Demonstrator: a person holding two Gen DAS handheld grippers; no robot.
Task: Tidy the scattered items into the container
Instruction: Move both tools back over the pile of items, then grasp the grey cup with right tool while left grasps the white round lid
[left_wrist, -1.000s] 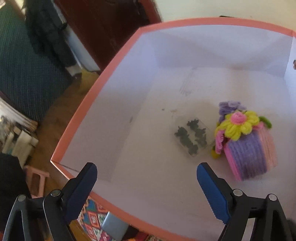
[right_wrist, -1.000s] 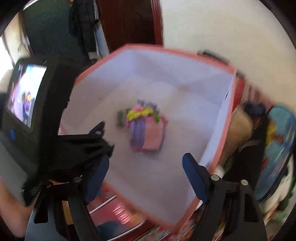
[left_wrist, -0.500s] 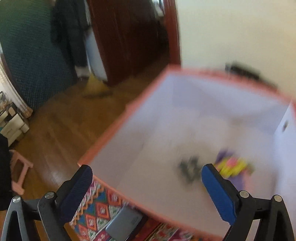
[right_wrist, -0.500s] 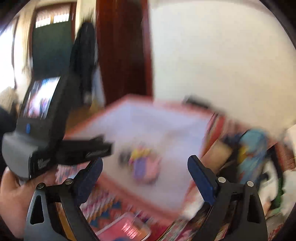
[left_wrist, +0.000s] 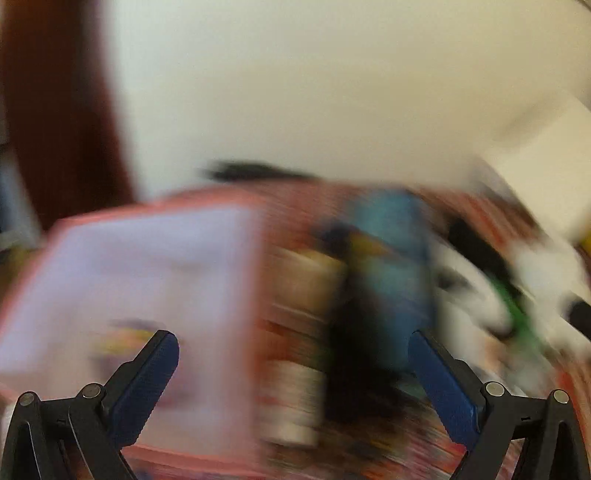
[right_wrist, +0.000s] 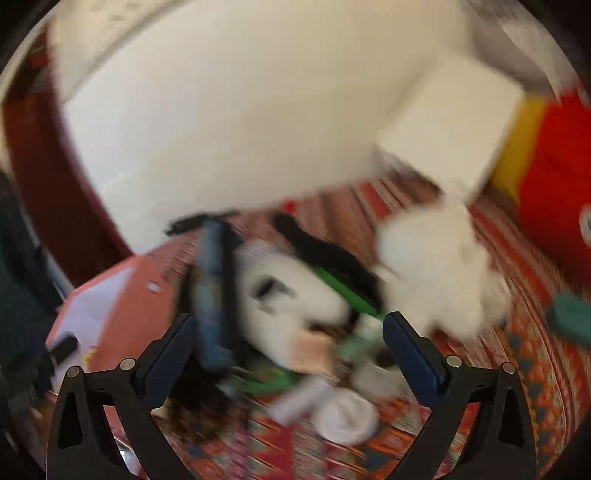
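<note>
Both frames are heavily blurred. The left gripper (left_wrist: 293, 363) and right gripper (right_wrist: 290, 341) are held with jaws apart, nothing between them. The pink-rimmed, white-lined cardboard box (left_wrist: 147, 273) lies beyond the left jaw. Scattered items (right_wrist: 295, 332), among them a black-and-white plush (right_wrist: 291, 295), are seen uncollected on the patterned red cloth (right_wrist: 517, 354) ahead of the right jaws; most tidying is judged outstanding.

A red patterned cloth covers the surface (right_wrist: 524, 354), carrying the pink container (right_wrist: 122, 306) at left, a blurred black-and-white plush (right_wrist: 295, 295), a white fluffy lump (right_wrist: 436, 266) and a white disc (right_wrist: 347, 417) nearer.

Two tongs (left_wrist: 293, 363) (right_wrist: 290, 341), one pink box (left_wrist: 147, 266), one white disc (right_wrist: 345, 415)
</note>
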